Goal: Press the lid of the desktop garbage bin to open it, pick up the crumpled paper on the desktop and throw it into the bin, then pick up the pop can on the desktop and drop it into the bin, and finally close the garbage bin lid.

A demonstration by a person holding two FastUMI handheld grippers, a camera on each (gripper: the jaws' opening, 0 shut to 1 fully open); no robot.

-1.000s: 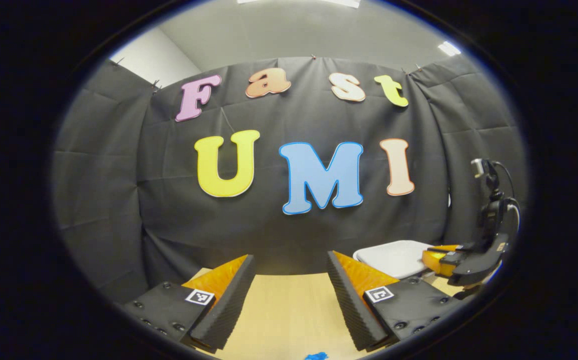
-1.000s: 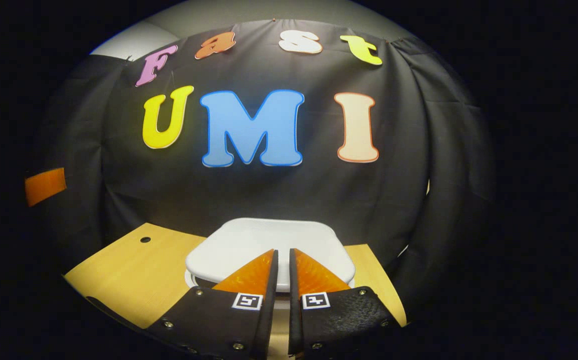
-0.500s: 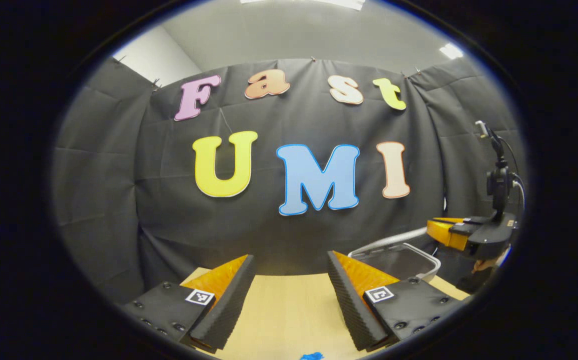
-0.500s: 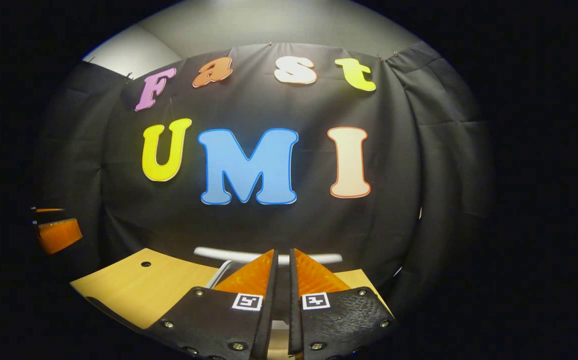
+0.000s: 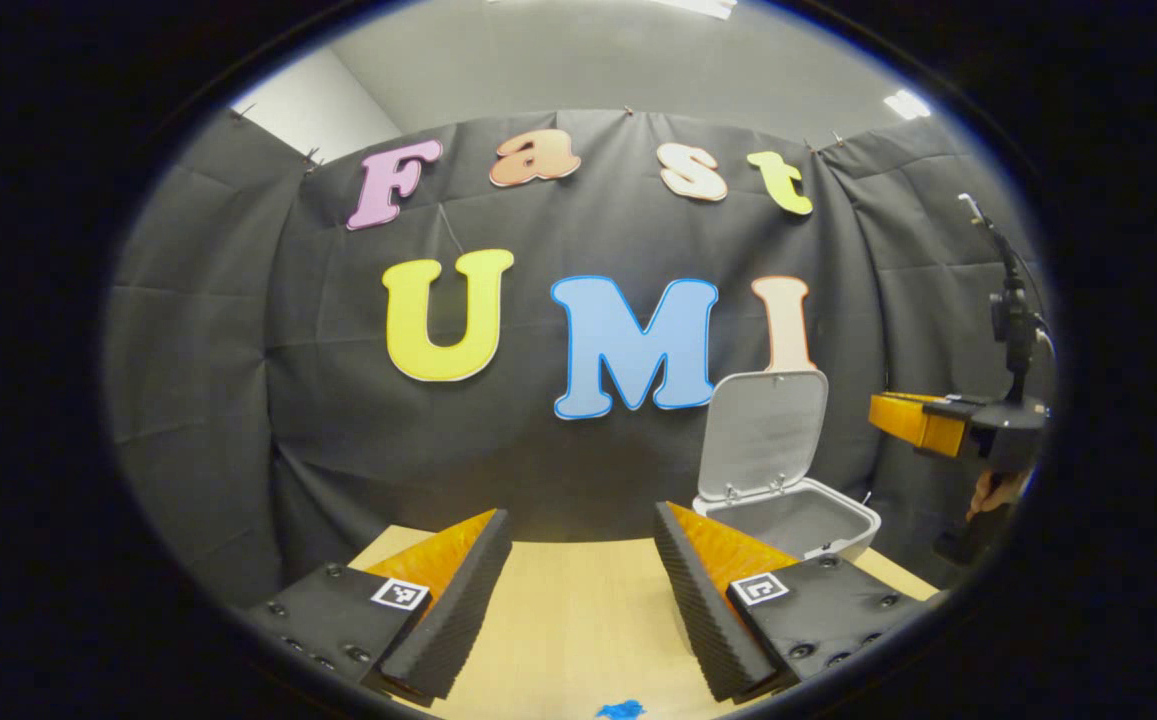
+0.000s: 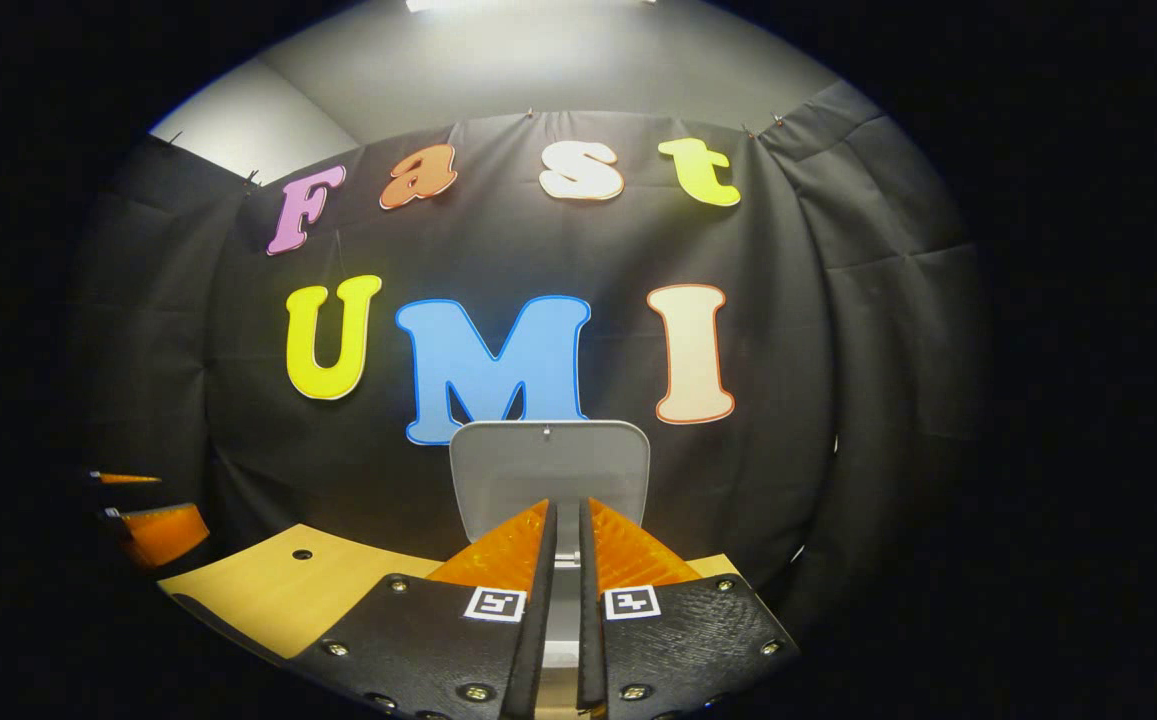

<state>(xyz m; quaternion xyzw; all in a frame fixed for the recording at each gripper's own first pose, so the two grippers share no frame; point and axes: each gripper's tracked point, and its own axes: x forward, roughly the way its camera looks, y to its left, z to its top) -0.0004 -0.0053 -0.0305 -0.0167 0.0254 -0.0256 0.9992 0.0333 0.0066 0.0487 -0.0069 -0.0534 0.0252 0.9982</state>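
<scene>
Now bin (image 5: 818, 520) lid (image 5: 764, 432) stands upright (open).

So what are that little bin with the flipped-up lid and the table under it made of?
The bin and its raised lid look like moulded plastic, pale grey and matte: smooth rounded corners, thin walls, small hinge tabs. The table looks like light wood or a wood-look laminate: faint grain, even satin sheen. Which of the two, I can't tell.

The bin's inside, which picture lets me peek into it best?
The left gripper view: from the side it shows the bin with its open top, and the lid standing up behind. In the right gripper view the raised lid faces you, and the right gripper's fingers hide the opening.
</scene>
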